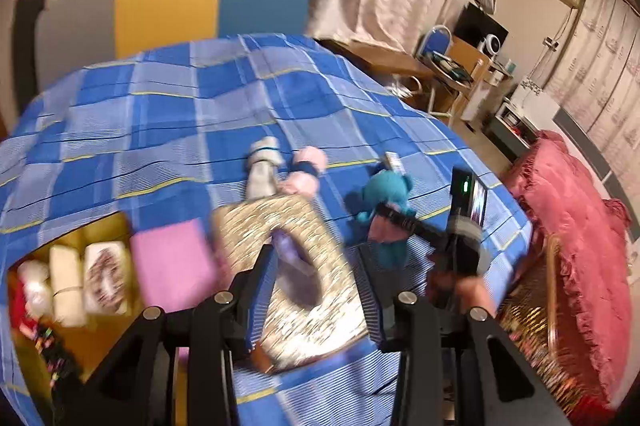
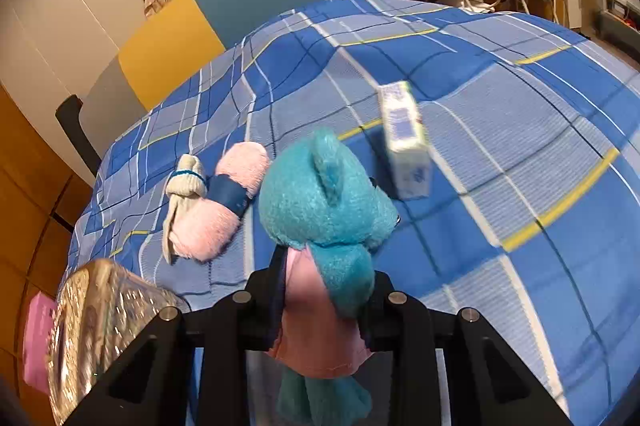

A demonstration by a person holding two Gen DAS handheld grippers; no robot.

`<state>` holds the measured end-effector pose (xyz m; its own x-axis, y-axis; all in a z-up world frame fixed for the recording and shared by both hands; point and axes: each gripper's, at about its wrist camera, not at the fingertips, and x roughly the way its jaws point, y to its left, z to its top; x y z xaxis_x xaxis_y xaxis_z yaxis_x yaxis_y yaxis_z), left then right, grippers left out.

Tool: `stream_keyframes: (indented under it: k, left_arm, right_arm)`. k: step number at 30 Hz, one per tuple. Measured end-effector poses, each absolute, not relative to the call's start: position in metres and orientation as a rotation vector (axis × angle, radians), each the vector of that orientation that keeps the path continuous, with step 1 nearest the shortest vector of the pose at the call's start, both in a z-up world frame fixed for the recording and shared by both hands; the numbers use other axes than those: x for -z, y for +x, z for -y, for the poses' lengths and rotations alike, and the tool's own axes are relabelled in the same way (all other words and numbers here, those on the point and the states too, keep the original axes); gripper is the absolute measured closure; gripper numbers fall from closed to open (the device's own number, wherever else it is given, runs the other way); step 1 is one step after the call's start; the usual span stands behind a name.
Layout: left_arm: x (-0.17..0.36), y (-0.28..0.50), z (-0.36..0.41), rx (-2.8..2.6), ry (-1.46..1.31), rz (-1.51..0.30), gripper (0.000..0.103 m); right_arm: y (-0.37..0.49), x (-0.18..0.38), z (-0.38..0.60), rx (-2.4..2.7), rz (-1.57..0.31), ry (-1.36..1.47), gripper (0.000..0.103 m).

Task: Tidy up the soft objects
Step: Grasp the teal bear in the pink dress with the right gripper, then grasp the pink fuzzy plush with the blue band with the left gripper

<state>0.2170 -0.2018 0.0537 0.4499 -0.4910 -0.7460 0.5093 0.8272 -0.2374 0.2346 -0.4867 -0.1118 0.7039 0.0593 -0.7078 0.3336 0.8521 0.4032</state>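
Two handheld grippers, both of matte black plastic. Left gripper [image 1: 316, 290]: angular black frame with triangular cut-outs, four round silver screw heads across the front, flat fingers [image 1: 260, 290] faced with blue ribbed pads. Right gripper [image 2: 324, 290]: same black frame, same four silver screw heads, dark blue pad faces on the fingers [image 2: 276, 290]. Seen from the left wrist camera, right gripper [image 1: 390, 226] as a black bar with a grey collar on its body, a thin black cable down the handle, a green indicator light and a small lit screen on top. Hand [image 1: 460, 286] around the handle; sleeve not discernible.
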Motion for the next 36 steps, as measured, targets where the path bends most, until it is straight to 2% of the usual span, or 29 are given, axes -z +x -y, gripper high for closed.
stream_keyframes:
  k: [9, 22, 36]
  left_arm:
    - [-0.044, 0.294, 0.287, 0.609, 0.107, -1.045, 0.063]
    - [0.050, 0.387, 0.391, 0.437, 0.507, -1.223, 0.063]
    - [0.120, 0.418, 0.424, 0.339, 0.720, -1.330, 0.063]
  right_arm:
    - [0.214, 0.144, 0.508, 0.126, -0.700, 0.696, 0.073]
    - [0.210, 0.152, 0.513, 0.094, -0.648, 0.742, 0.074]
    - [0.201, 0.156, 0.516, 0.077, -0.613, 0.762, 0.074]
